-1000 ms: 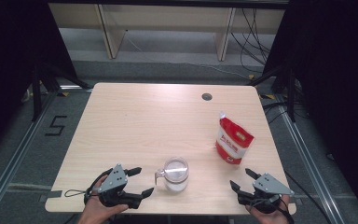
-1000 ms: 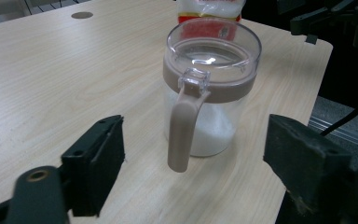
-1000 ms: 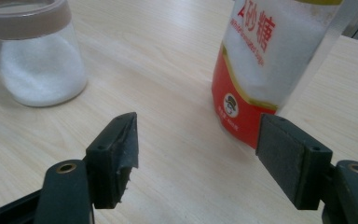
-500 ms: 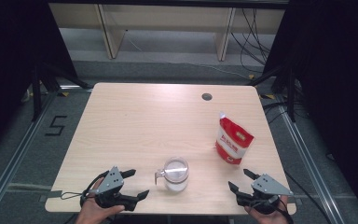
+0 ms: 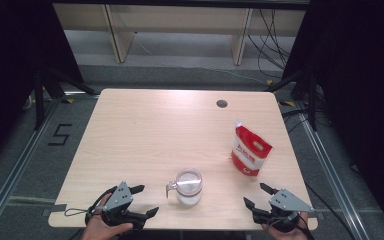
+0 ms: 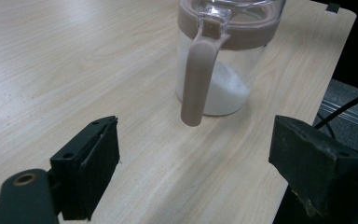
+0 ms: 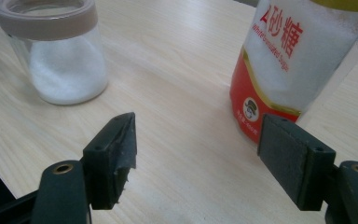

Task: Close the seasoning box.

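Left tool (image 5: 142, 201) faces jar (image 5: 188, 186); sugar bag (image 5: 250, 150) well apart.

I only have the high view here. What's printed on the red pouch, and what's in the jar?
Observer: The right gripper view shows the red pouch with red Chinese characters and clear sides showing white granules.
Operator: And the jar?
Observer: The glass jar holds a low heap of white granules under a taupe lid.
Operator: Is the left gripper on its handle?
Observer: No. The left gripper has open jaws short of the handle, not touching.
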{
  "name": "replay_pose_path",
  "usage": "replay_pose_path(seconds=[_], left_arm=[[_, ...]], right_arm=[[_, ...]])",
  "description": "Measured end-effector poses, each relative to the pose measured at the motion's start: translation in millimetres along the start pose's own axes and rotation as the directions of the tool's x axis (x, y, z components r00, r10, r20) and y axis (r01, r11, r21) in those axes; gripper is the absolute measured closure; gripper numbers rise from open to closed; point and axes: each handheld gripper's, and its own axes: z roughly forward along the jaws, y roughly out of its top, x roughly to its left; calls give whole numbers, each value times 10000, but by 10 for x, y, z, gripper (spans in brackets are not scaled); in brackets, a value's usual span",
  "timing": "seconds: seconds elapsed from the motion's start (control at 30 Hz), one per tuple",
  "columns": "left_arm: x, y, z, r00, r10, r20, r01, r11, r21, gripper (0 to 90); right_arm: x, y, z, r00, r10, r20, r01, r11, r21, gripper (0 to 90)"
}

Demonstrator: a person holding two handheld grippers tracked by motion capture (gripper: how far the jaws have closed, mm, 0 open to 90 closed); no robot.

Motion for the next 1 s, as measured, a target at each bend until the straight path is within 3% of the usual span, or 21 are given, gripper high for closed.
replay_pose_path(seconds=[0.07,0.1,0.13,0.2,0.3,0.37,0.4,0.5,0.53,0.6,0.7,0.77,0.87,0.93,0.97,1.0], left_arm=[[9,7,-6,9996,283,-17,-283,9996,27,155],[10,5,-7,9995,322,-18,-321,9995,64,155],[11,2,-5,9994,342,24,-342,9994,49,155],[8,-7,-7,9995,329,4,-329,9994,54,155],[17,-33,-18,9992,395,6,-395,9990,232,155],[-3,-51,-23,10000,21,-39,-20,9997,259,155],[2,-54,-31,9999,107,-106,-104,9995,282,155],[9,-63,-37,9998,154,-94,-152,9996,223,155],[21,-63,-45,9996,268,-98,-265,9992,296,155],[13,-81,-41,9999,-23,-159,29,9994,346,155],[14,-96,-30,9999,18,-139,-11,9989,465,155],[10,-101,-22,9999,-24,-122,30,9988,497,155],[-16,-120,-5,9997,-232,-95,236,9984,518,155],[-10,-116,-13,9999,38,-123,-28,9968,801,155],[-28,-112,-14,9999,-48,-127,58,9969,782,155],[-25,-109,-13,10000,14,-76,-8,9972,745,155]], right_arm=[[11,-2,-6,10000,43,-16,-43,10000,-5,292],[-9,-3,9,9995,-320,78,322,9992,-253,292],[-10,-4,6,9992,-379,92,381,9990,-238,292],[33,-11,-10,9999,145,-46,-144,9999,8,292],[15,-11,-13,9997,-228,-43,227,9997,-130,288],[4,-12,-14,9989,-463,34,464,9986,-258,283],[28,-18,-25,9999,-37,-135,36,10000,-42,276],[40,-29,-29,9996,20,-293,-21,10000,-37,257],[33,-30,-27,9996,-188,-193,185,9997,-176,245],[77,-42,-34,9996,227,-173,-228,9997,-17,215],[65,-50,-33,9995,-198,-231,196,9998,-107,202],[96,-65,-39,9993,148,-352,-146,9999,61,184],[73,-104,-26,9988,-160,-454,170,9996,226,166],[81,-119,-31,9989,-237,-413,250,9991,328,165],[107,-128,-37,9989,29,-477,-4,9986,528,165],[98,-131,-28,9983,-166,-565,193,9987,475,165]])
